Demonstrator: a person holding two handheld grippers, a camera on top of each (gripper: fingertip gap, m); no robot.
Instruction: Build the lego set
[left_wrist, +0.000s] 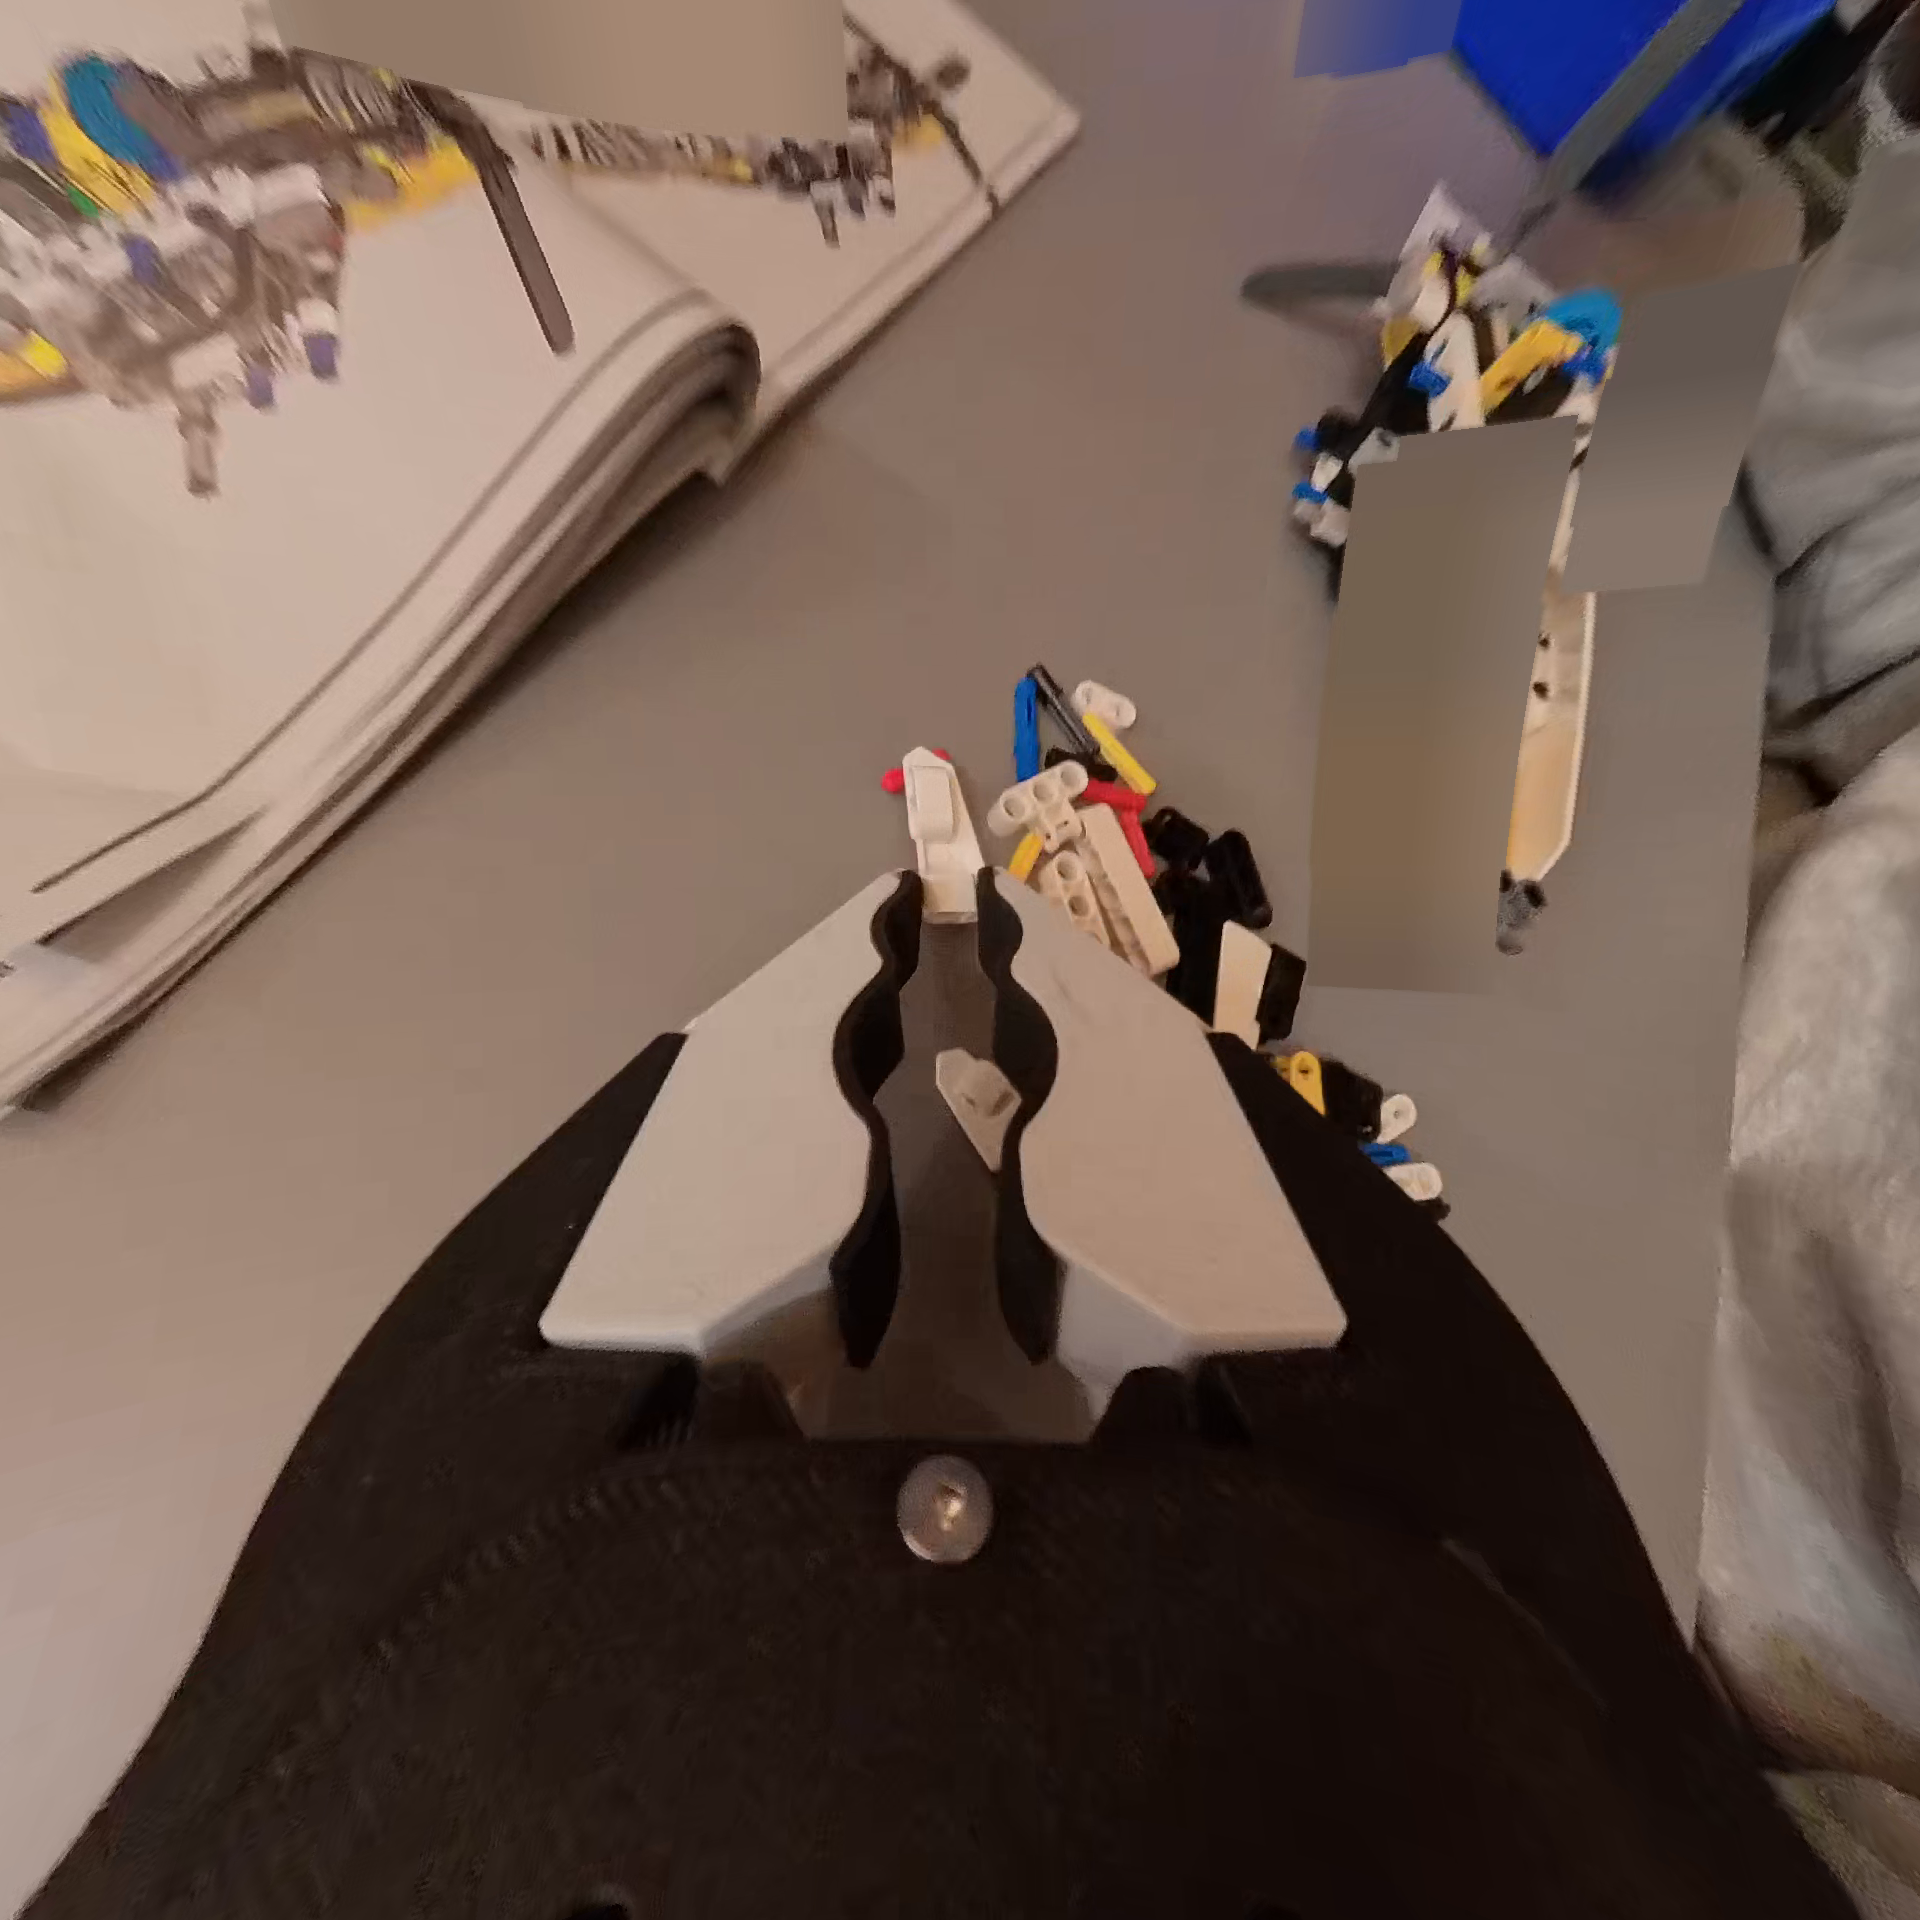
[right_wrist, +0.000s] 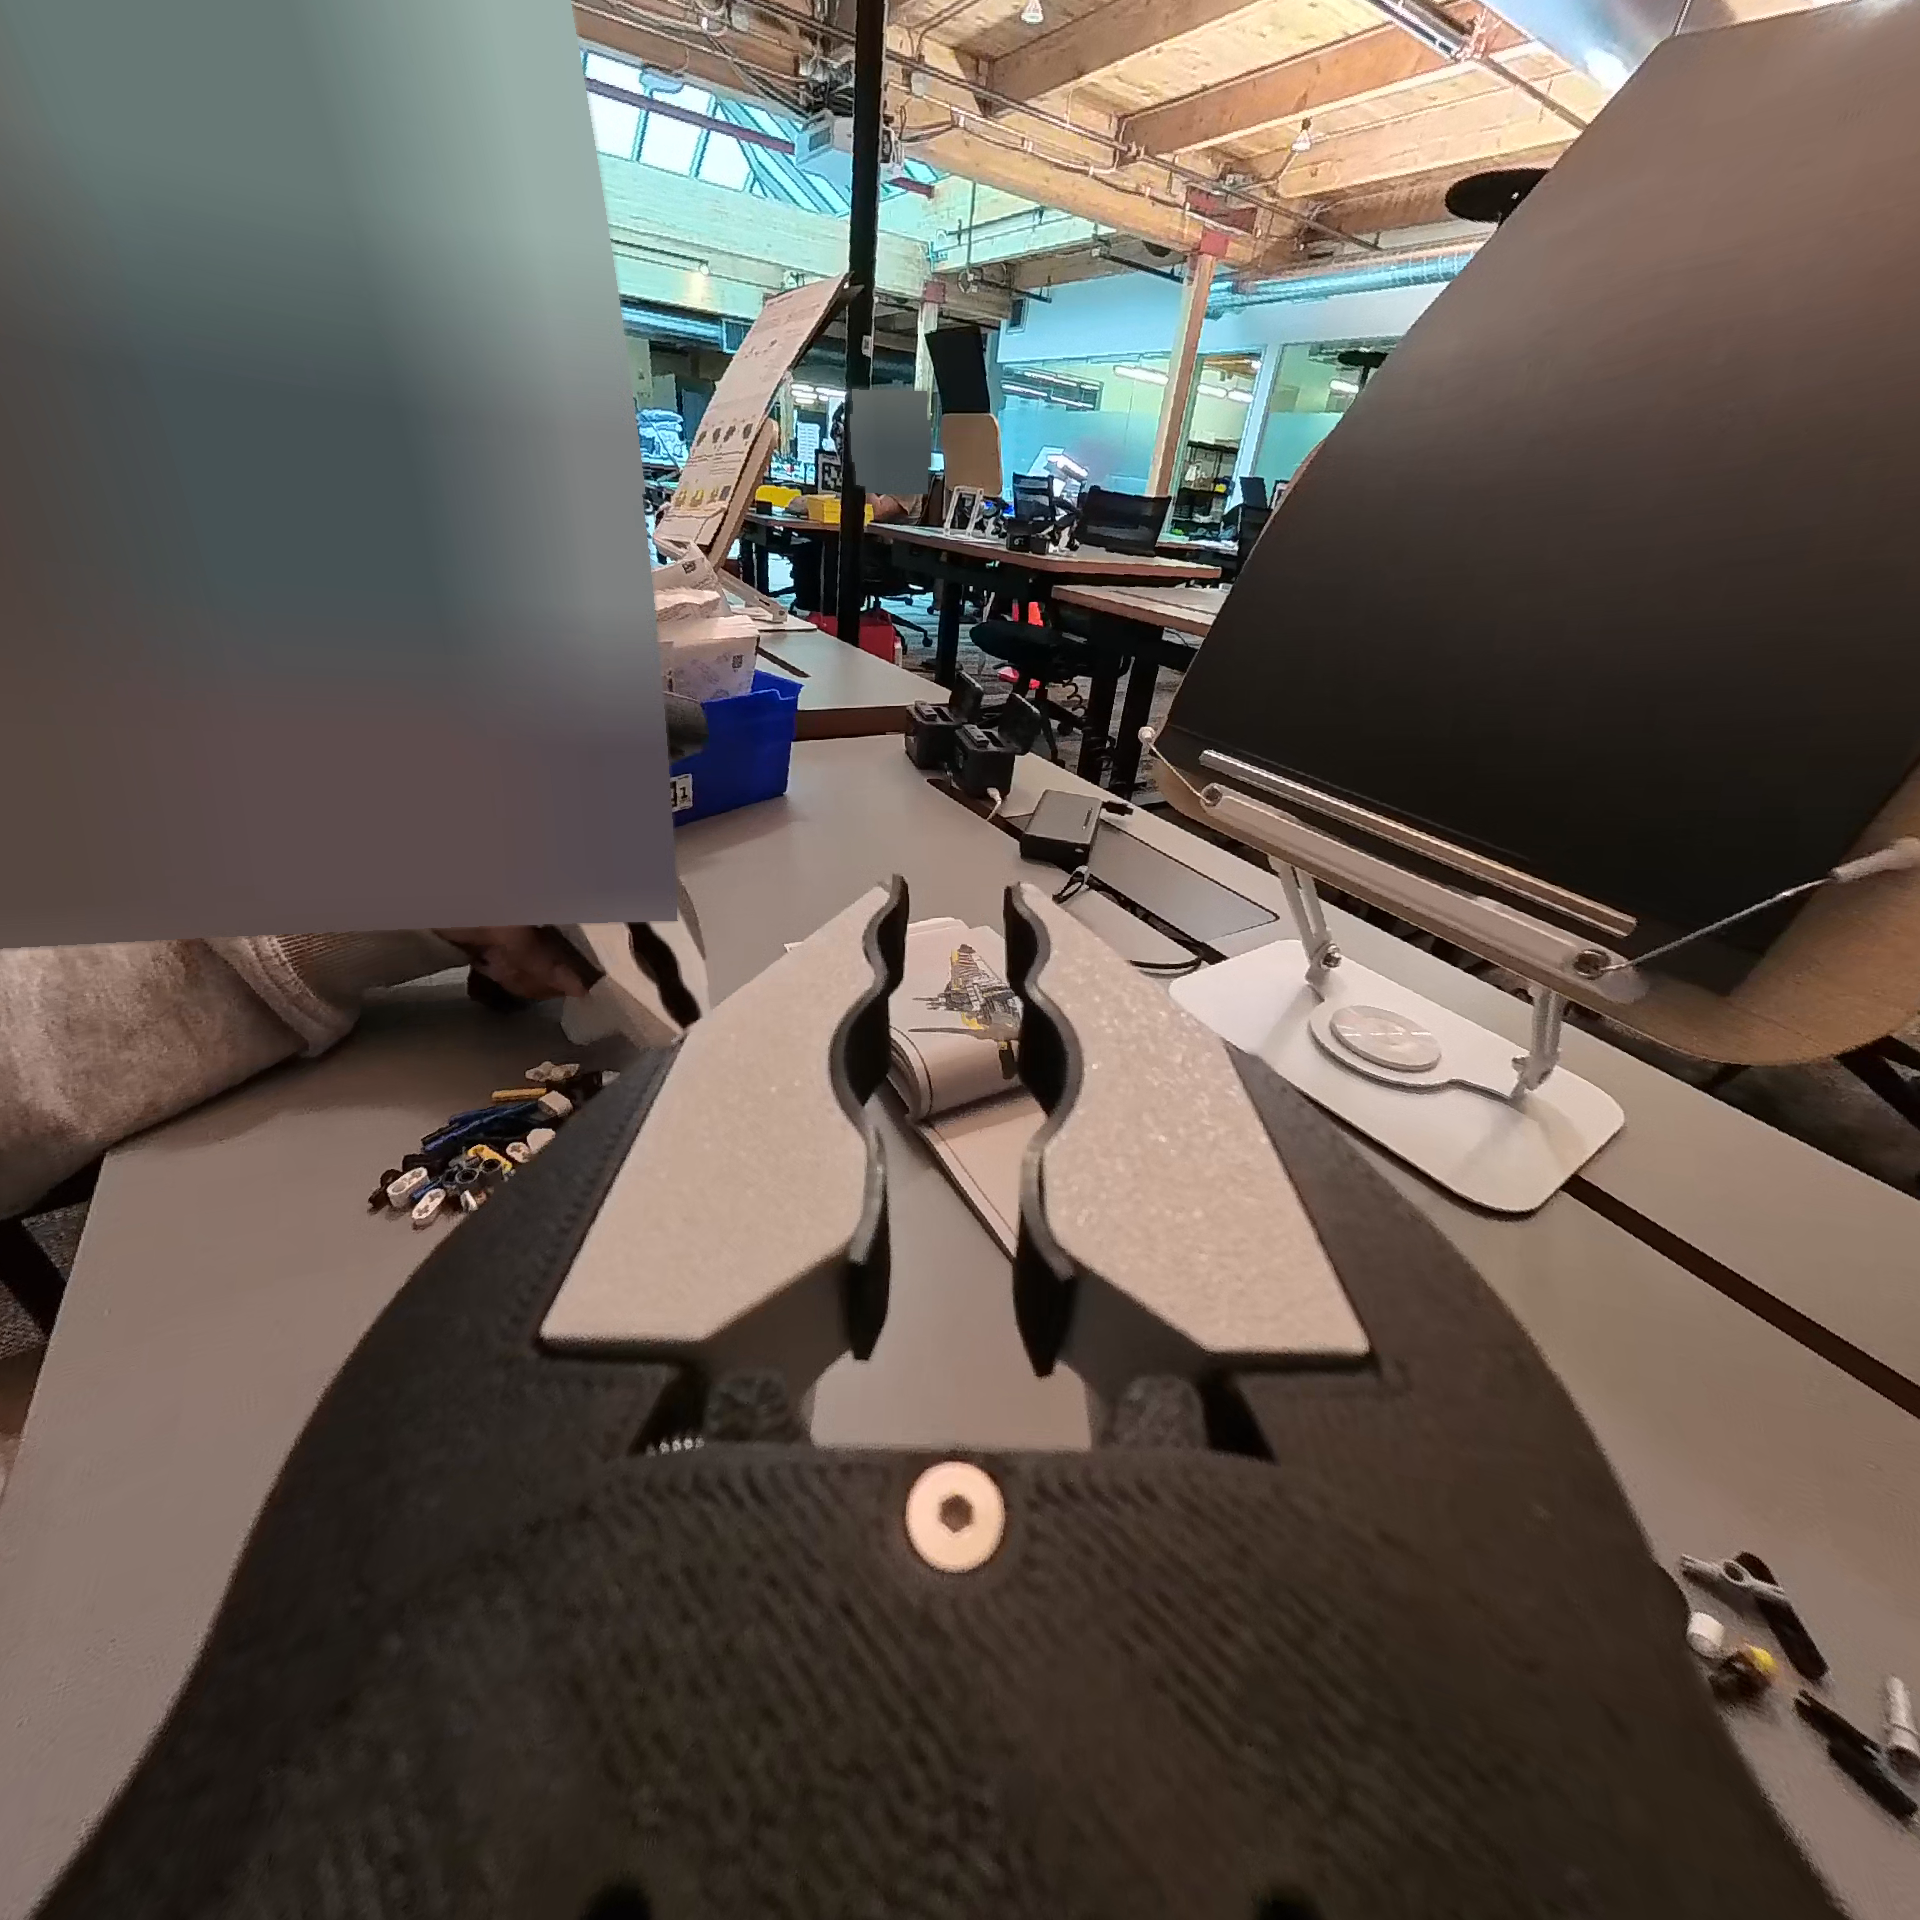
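— Between the left gripper's (left_wrist: 949, 894) fingertips, what is that?
— A small white lego piece (left_wrist: 940, 821), nipped at its near end by the closed jaws; the rest of it sticks out forward above the grey table (left_wrist: 727, 644).
— And the loose parts?
— A heap of lego pieces (left_wrist: 1132, 862), white, black, yellow, red and blue, lies on the table just right of the tips. One small grey piece (left_wrist: 979, 1103) shows lower down in the gap between the fingers.
— Anything built?
— A partly built model (left_wrist: 1455, 343) sits farther off to the right, half hidden by a blur patch. An open instruction booklet (left_wrist: 312, 582) lies to the left.
— The right gripper (right_wrist: 956, 914)?
— Its jaws stand a little apart with nothing between them, raised above the table. Through the gap the booklet shows; a metal stand (right_wrist: 1392, 1049) holding a dark panel is to its right, a blue bin (right_wrist: 743, 748) to its left.
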